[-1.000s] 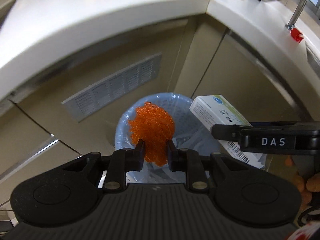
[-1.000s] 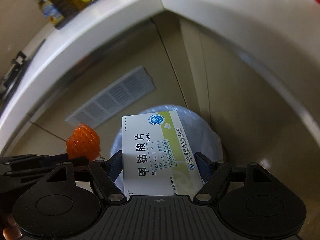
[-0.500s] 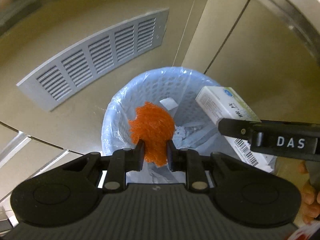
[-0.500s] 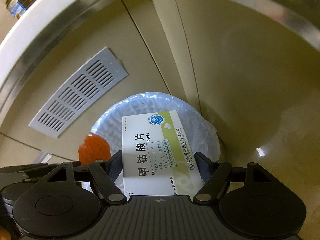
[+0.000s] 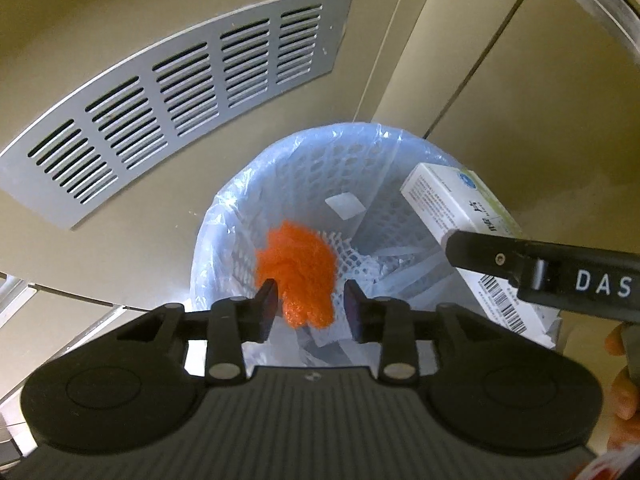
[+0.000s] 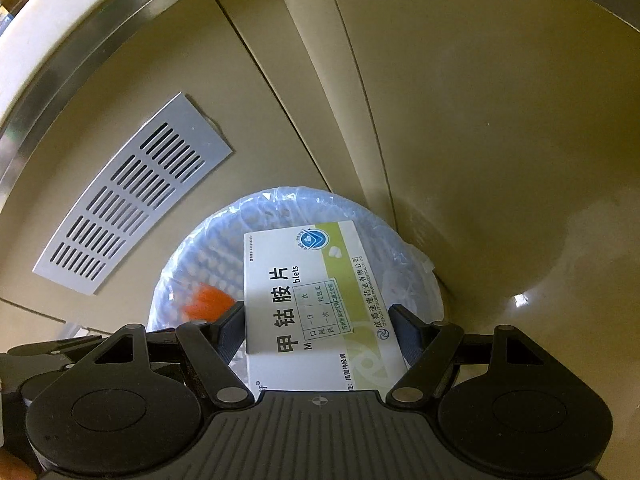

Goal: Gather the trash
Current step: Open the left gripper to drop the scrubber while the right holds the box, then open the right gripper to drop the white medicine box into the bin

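A round basket bin lined with a pale blue bag stands on the floor below both grippers. My left gripper hangs over its mouth and its jaws are opening. An orange mesh ball sits blurred in the gap, and neither pad presses on it. My right gripper is shut on a white and green medicine box and holds it over the bin. In the right wrist view the orange mesh ball shows just left of the box. The box also juts over the bin's right rim.
A grey vent grille is set in the beige cabinet base behind the bin. Cabinet doors rise close around the bin on the far and right sides. Paper scraps lie inside the bin. Fingers of a hand show at the right edge.
Both grippers have come down closer to the bin. The left jaws have spread apart and let go of the orange mesh ball. The right gripper still holds the box.
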Demonstrator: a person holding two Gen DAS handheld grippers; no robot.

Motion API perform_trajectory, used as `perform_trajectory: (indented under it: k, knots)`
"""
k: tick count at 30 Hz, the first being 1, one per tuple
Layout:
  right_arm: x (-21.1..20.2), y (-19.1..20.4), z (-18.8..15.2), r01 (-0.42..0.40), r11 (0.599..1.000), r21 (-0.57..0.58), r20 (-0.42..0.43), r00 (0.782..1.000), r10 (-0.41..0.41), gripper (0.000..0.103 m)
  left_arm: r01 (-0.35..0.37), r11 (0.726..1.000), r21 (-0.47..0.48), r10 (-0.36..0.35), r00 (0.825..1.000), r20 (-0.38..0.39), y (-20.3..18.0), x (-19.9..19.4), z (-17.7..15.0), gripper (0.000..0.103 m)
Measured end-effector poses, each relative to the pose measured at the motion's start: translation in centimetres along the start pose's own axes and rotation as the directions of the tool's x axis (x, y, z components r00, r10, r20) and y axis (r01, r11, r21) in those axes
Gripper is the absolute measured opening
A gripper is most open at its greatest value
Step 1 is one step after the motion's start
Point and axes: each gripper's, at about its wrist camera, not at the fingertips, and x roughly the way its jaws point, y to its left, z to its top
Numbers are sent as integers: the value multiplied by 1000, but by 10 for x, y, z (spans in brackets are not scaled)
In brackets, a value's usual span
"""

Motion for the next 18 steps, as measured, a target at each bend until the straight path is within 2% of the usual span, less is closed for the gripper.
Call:
perform_trajectory:
  k: [9,18]
  knots:
    - [-6,2,5,0,1000,15,2,1000,0,75,22,1000,6,-22,999,29,6,-18,4,33]
    - [7,4,6,-16,999,30,5,1000,15,77,19,1000,-3,-19,999,28,14,-19,2,33]
